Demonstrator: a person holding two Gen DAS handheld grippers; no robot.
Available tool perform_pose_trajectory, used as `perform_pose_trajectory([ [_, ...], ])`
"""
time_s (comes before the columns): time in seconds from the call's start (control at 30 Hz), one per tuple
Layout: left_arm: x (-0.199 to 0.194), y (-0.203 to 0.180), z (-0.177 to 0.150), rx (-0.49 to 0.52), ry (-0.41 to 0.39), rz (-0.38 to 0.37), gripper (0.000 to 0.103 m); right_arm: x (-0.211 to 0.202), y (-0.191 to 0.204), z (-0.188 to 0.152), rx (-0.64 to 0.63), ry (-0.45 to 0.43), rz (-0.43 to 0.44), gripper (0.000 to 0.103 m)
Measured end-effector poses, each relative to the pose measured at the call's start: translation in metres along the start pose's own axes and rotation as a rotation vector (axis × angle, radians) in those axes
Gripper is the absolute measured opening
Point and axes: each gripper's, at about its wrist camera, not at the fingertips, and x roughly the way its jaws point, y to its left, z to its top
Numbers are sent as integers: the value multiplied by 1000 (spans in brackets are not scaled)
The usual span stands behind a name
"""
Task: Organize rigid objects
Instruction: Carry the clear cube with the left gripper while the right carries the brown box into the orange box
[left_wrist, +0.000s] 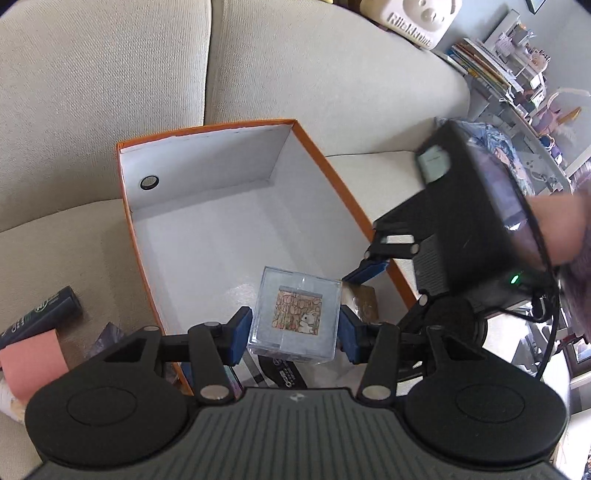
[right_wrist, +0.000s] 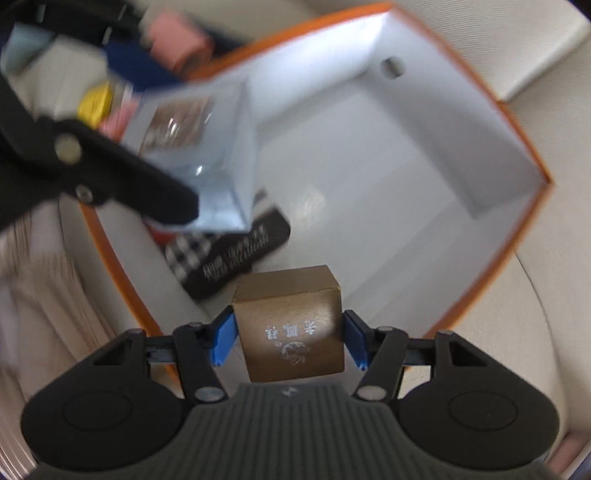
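Setting: an orange shoebox (left_wrist: 332, 184) with a white inside sat open on a beige sofa (left_wrist: 92, 74); most of its floor was bare.
Already in the box: a dark flat packet with white lettering (right_wrist: 236, 258) lay near one wall, partly over a black-and-white checked item (right_wrist: 184, 254). These looked like the only things put away.
Left tongs: the left tongs (left_wrist: 293, 328) were clamped on a clear cube (left_wrist: 293, 317) bearing a small rabbit picture, blue pads pressed to its two sides. The cube hung over the near end of the box, not yet set down.
Right tongs: the right tongs (right_wrist: 288, 336) gripped a gold-brown box (right_wrist: 290, 325) with pale printed characters, one pad on each side. It was carried above the box's near rim, close to the dark packet, apart from the floor.
Relation of the two loads: the cube and the gold-brown box were near each other over the same end of the shoebox; whether they touched could not be told through the blur.
Still outside: a dark tube (left_wrist: 40, 314) and a pink roll (left_wrist: 31, 365) lay on the sofa beside the shoebox, with a yellow item (right_wrist: 94, 103) and other pink pieces blurred beyond the rim.
Progress: judged early to middle; two things stowed, two about to go in, several left on the cushion.
Remaining: lower and release both loads, then collect the loose pieces.
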Motion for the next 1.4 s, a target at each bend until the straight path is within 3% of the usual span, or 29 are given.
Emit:
perform_pose_trajectory([
  [0.13, 9, 8, 1, 4, 13, 1, 56, 19, 5, 12, -161, 90, 57, 62],
  [0.27, 16, 14, -1, 8, 26, -8, 56, 34, 6, 18, -243, 158, 132, 61],
  [0.5, 21, 22, -2, 20, 24, -1, 56, 39, 3, 20, -297, 173, 192, 62],
  [0.8, 27, 23, -4, 24, 39, -8, 56, 28, -9, 4, -195, 58, 204, 64],
  [0.9, 30, 20, -5, 28, 52, -8, 56, 28, -9, -4, -193, 67, 208, 62],
  [1.1, 41, 11, -6, 52, 91, -8, 57, 28, -14, -13, -218, 168, 238, 62],
  [1.4, 54, 6, -10, 89, 127, 29, 56, 22, -13, -24, -183, 92, 286, 64],
])
